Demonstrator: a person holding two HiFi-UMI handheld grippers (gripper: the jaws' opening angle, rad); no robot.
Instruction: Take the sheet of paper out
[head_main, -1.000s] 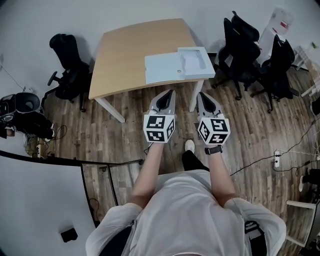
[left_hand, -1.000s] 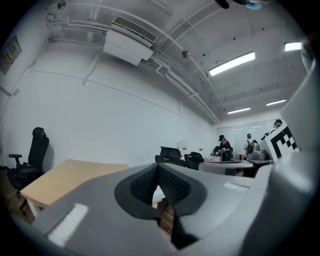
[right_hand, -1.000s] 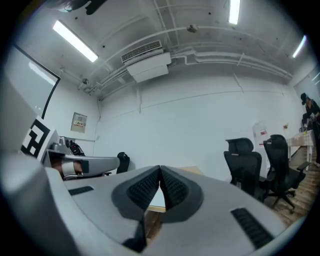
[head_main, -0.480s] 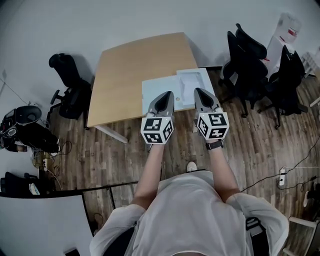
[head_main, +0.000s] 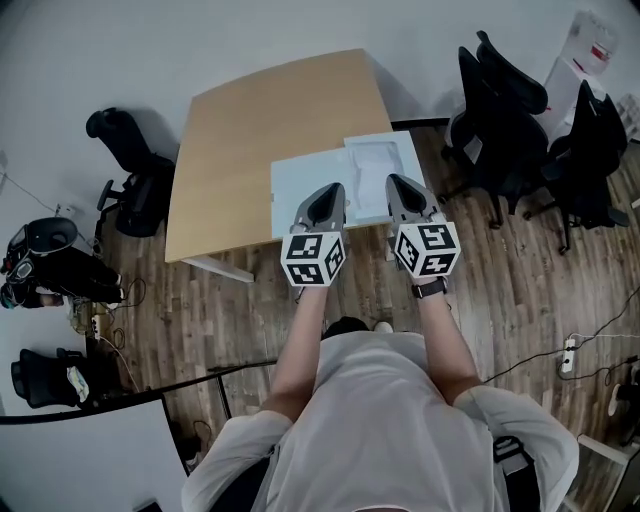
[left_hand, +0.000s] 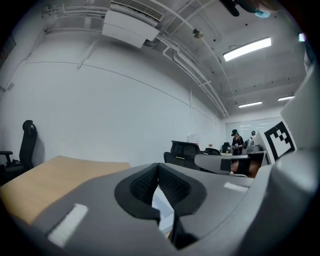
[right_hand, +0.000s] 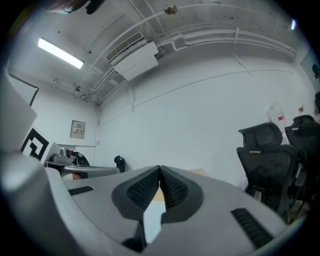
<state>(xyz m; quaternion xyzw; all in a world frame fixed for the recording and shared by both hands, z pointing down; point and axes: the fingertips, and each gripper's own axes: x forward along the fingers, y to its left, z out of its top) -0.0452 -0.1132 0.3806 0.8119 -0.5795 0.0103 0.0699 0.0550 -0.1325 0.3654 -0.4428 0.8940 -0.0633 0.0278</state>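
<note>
A pale blue flat case (head_main: 292, 190) lies open on the near right part of the wooden table (head_main: 240, 130). Its right half (head_main: 408, 160) holds a white sheet of paper (head_main: 382, 162). My left gripper (head_main: 330, 191) hovers over the case's near edge with its jaws pressed together and nothing between them. My right gripper (head_main: 396, 183) hangs beside it over the half with the sheet, also shut and empty. In the left gripper view the shut gripper (left_hand: 158, 168) points level across the tabletop (left_hand: 50, 175). The right gripper view shows the shut gripper (right_hand: 160, 170) the same way.
Black office chairs stand left of the table (head_main: 130, 165) and to its right (head_main: 500, 110), with another (head_main: 590, 140) farther right. Dark bags (head_main: 50, 260) lie on the wood floor at the left. A power strip (head_main: 570, 352) lies at the right.
The person has stepped up to the table. Both grippers moved forward from over the floor to over the case's near edge. Both stayed shut.
</note>
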